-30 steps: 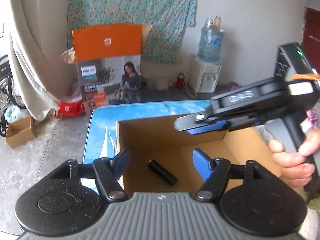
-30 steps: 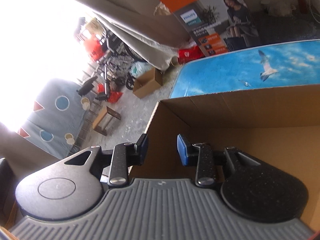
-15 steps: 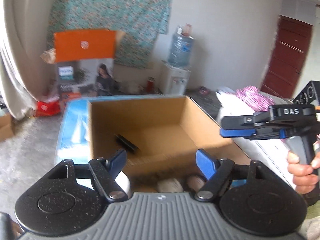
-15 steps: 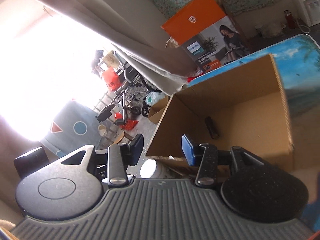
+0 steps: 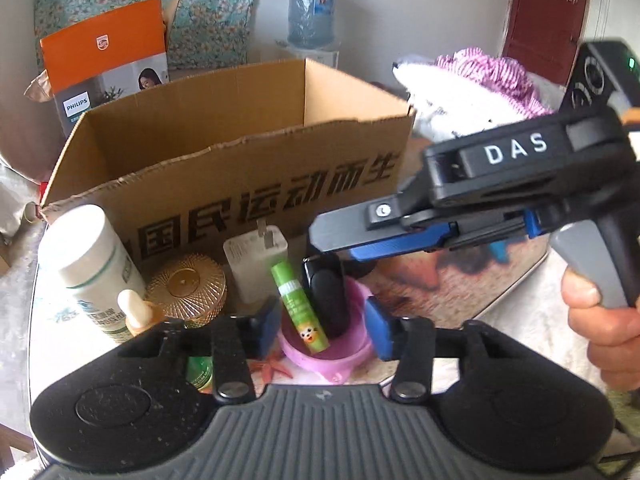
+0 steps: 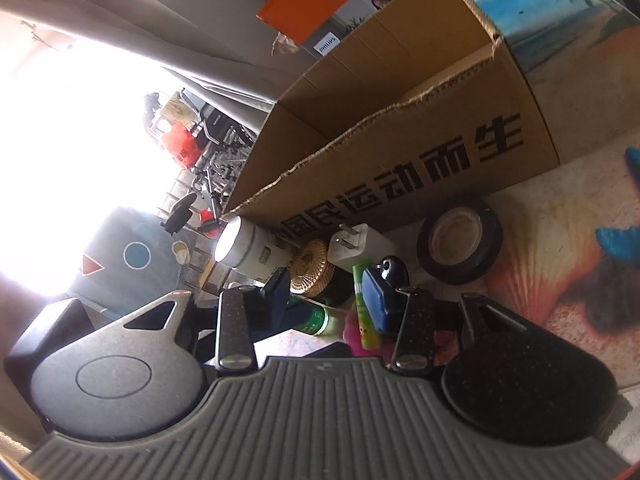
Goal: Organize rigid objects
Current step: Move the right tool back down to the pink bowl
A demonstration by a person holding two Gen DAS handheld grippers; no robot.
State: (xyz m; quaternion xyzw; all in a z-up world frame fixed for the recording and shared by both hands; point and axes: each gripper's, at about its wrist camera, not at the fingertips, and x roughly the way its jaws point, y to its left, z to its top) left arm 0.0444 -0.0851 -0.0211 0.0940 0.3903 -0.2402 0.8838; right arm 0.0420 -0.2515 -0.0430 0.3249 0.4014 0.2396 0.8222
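Observation:
A pink bowl (image 5: 324, 350) in front of the cardboard box (image 5: 240, 140) holds a green tube (image 5: 298, 304) and a black key-shaped item (image 5: 326, 300). My left gripper (image 5: 322, 330) hovers over the bowl, its jaws closing with the tube and black item between them, untouched. My right gripper (image 5: 320, 232) comes in from the right above the black item. In the right wrist view its jaws (image 6: 326, 294) are closing slightly, with the gold-lidded jar (image 6: 312, 270) beyond them and nothing gripped.
A white bottle (image 5: 90, 264), a small cream-capped bottle (image 5: 136, 312), a white charger (image 5: 256, 260) and a green bottle (image 6: 312, 314) crowd the box front. A black tape roll (image 6: 460, 240) lies to the right. A hand (image 5: 604, 320) holds the right gripper.
Both grippers have drawn back from above the box and dropped to the items in front of it. The left jaws have narrowed.

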